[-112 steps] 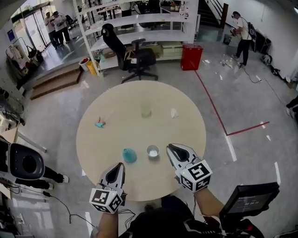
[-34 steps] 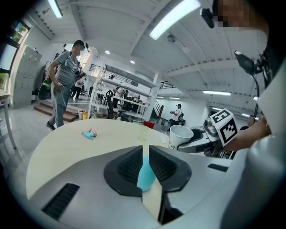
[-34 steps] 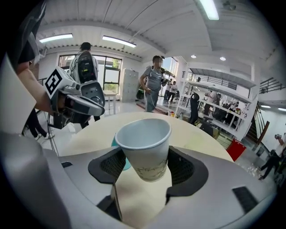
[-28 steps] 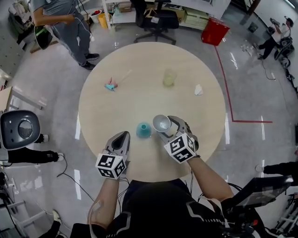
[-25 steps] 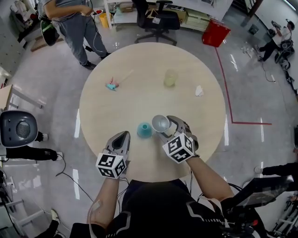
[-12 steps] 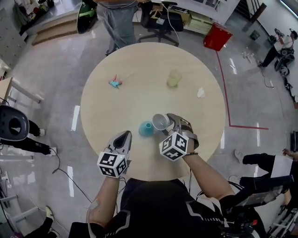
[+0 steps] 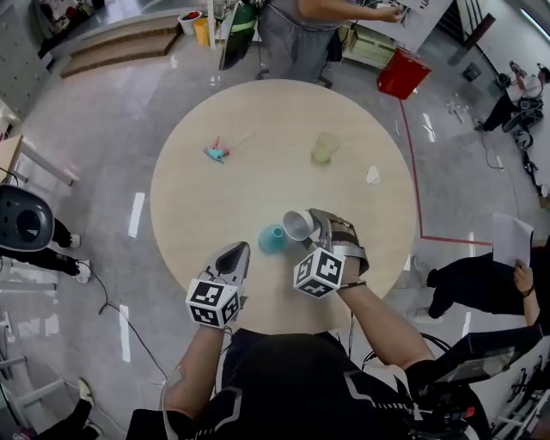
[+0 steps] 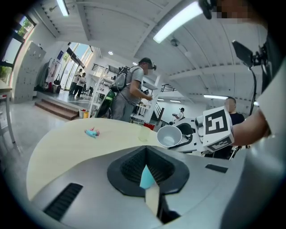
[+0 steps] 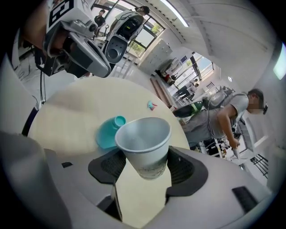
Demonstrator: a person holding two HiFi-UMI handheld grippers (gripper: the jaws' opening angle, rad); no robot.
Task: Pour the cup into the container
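A white paper cup (image 7: pixel 297 225) is clamped between the jaws of my right gripper (image 7: pixel 320 230). It is lifted off the round table (image 7: pixel 258 112) and tipped on its side, with its mouth toward a teal flask-shaped container (image 7: pixel 271 239). In the right gripper view the cup (image 9: pixel 144 144) fills the gap between the jaws, and the container (image 9: pixel 108 131) stands just beyond its rim. My left gripper (image 7: pixel 238 252) is shut and empty, low at the near edge, left of the container. The left gripper view shows the cup (image 8: pixel 169 135) from the side.
Toward the table's far side are a pale yellow translucent cup (image 7: pixel 325 148), a small teal and pink toy (image 7: pixel 216 152) and a crumpled white scrap (image 7: pixel 372 175). A person (image 7: pixel 314 26) stands at the far edge. Another person (image 7: pixel 481 279) is at the right.
The cup stood on the table earlier; now my right gripper holds it, raised and tipped toward the teal container. A person has walked round to the far edge. My left gripper has barely moved.
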